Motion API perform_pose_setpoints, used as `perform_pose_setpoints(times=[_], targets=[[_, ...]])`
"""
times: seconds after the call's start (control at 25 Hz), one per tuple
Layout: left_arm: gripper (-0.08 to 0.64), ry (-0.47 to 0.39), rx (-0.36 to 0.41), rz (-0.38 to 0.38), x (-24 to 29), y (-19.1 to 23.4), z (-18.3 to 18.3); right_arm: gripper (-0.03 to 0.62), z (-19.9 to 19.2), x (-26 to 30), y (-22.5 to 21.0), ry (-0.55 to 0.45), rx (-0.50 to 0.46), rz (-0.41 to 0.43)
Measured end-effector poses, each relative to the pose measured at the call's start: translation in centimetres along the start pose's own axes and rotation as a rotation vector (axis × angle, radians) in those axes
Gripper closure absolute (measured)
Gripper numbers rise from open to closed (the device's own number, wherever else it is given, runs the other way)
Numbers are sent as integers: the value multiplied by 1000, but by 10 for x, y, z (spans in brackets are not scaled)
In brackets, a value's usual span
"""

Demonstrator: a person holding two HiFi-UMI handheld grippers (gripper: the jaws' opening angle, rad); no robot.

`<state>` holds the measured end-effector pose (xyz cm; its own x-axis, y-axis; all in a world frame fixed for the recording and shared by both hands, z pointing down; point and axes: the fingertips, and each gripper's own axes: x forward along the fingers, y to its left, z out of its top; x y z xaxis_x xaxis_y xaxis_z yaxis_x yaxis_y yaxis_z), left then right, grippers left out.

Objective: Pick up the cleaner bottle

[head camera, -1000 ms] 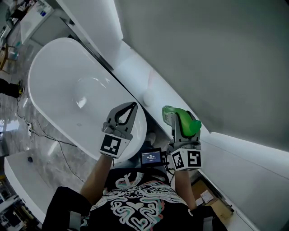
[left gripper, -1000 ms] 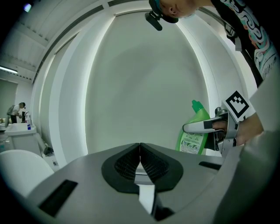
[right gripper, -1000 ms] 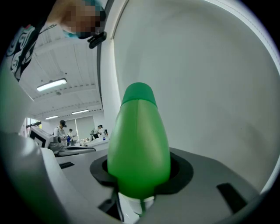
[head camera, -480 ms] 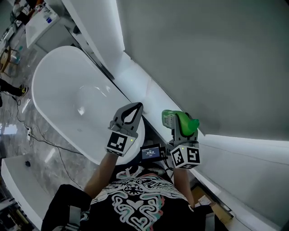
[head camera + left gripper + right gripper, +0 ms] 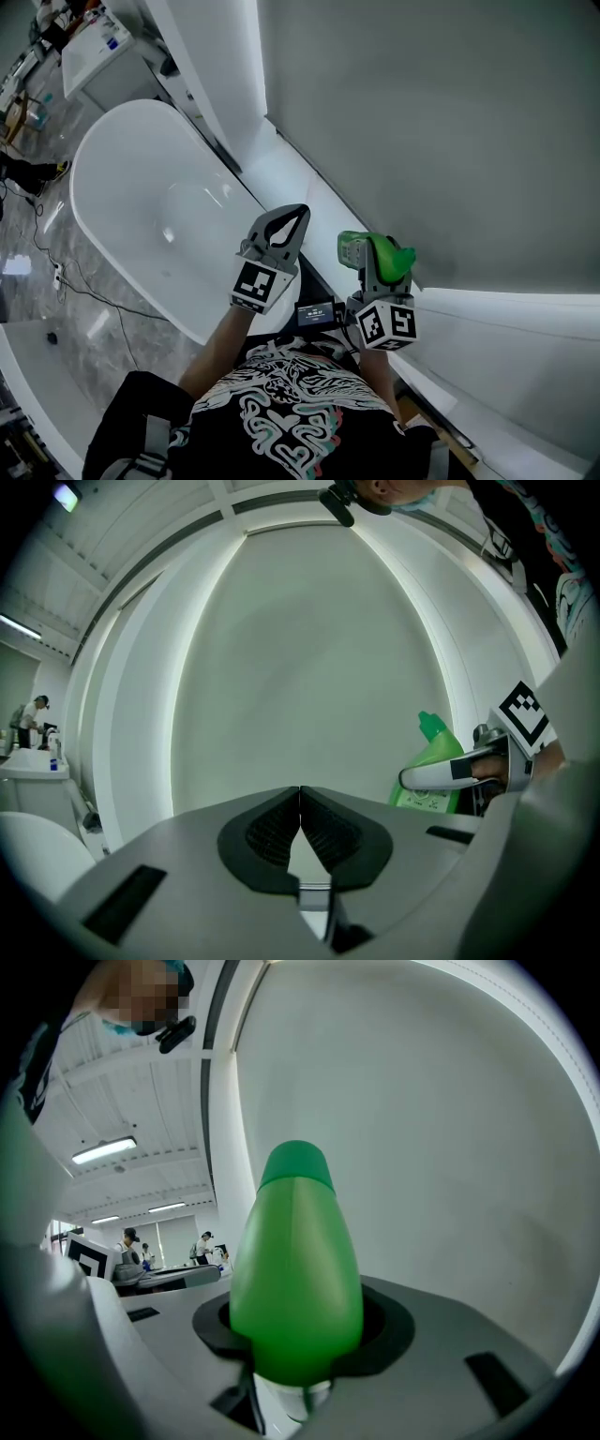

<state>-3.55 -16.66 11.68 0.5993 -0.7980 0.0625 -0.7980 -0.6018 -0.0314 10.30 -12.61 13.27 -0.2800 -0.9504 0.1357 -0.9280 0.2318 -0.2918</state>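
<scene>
Green cleaner bottle (image 5: 295, 1279) clamped by right gripper (image 5: 378, 262), closed left gripper (image 5: 300, 794) views its label (image 5: 427, 800)

We're seeing cool, even light, bright enough all round. In the head view a white glow runs along the ledge (image 5: 309, 187) under the grey wall (image 5: 450, 122), hottest at the far left and again at the near right. The bathtub (image 5: 131, 178) throws soft glare patches off its floor. Both gripper views bulge fisheye-style, with lines bending and corners gone black. In the right gripper view, tube lights (image 5: 103, 1150) burn on the left, and the cleaner bottle (image 5: 295, 1269) sits so close it looks slightly soft, evenly lit and barely shadowed. In the left gripper view, bright bands curve round the wall.
</scene>
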Motion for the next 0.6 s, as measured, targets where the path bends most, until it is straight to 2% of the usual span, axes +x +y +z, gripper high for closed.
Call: perform_pose_setpoints(times=[0.16, 0.32, 0.6], targets=[[543, -9, -11, -5, 5, 7, -5, 391, -1, 11, 5, -2, -1, -4], [544, 41, -8, -26, 7, 7, -7, 392, 2, 17, 13, -3, -18, 7], [543, 30, -6, -24, 6, 8, -3, 391, 2, 15, 14, -7, -9, 3]])
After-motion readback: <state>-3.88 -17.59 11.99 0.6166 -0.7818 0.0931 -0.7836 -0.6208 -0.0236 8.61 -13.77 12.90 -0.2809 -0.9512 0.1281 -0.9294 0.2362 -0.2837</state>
